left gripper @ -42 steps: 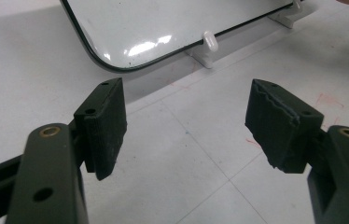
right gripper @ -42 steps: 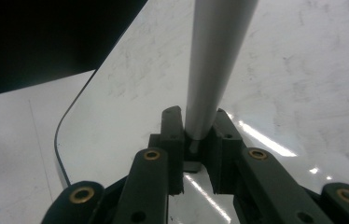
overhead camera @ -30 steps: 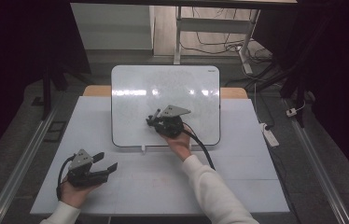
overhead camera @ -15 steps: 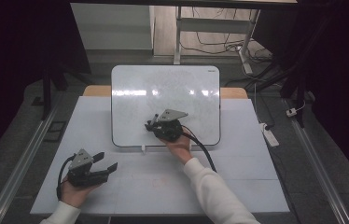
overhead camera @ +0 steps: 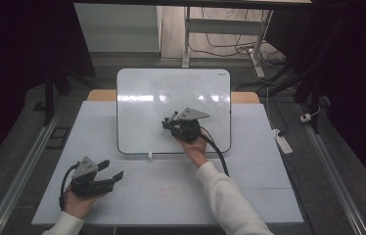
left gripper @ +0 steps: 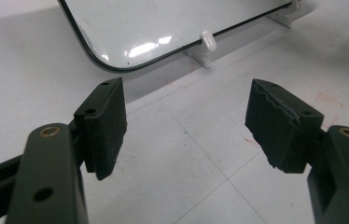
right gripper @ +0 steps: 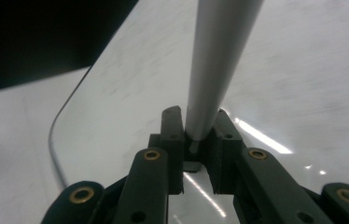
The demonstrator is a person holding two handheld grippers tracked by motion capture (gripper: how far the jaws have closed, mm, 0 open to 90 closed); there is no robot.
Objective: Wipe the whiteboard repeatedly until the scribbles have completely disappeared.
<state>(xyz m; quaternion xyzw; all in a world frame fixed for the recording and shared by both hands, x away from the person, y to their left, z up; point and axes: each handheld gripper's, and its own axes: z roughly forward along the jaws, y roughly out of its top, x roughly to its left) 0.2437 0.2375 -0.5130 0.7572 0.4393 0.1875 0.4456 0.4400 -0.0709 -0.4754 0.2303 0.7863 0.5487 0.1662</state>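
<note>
Right gripper (overhead camera: 171, 122) sits over the whiteboard (overhead camera: 142, 98), held in the right hand (overhead camera: 194, 147), jaws clamped on a thin grey rod, likely a marker (right gripper: 214, 60). In the right gripper view the marker runs straight out from between the two pads (right gripper: 172, 135), pinched at its near end and extending away over the glossy board surface. Far tip is out of frame, so contact with the board cannot be told. Board's rounded dark-edged corner shows to the left of the jaws in that view.

Left gripper (overhead camera: 112, 170) rests low on the white table (overhead camera: 249, 191) near its front left, held in the left hand (overhead camera: 76, 203), well apart from the right one. Its jaws stand wide apart with nothing between them; the pads (left gripper: 105, 126) look worn, the right one chipped along its edge. Ahead of them lies the whiteboard's near corner and a small white clip (left gripper: 207, 41) at the board's bottom edge. Faint red marks (left gripper: 326, 99) show on the table surface.
</note>
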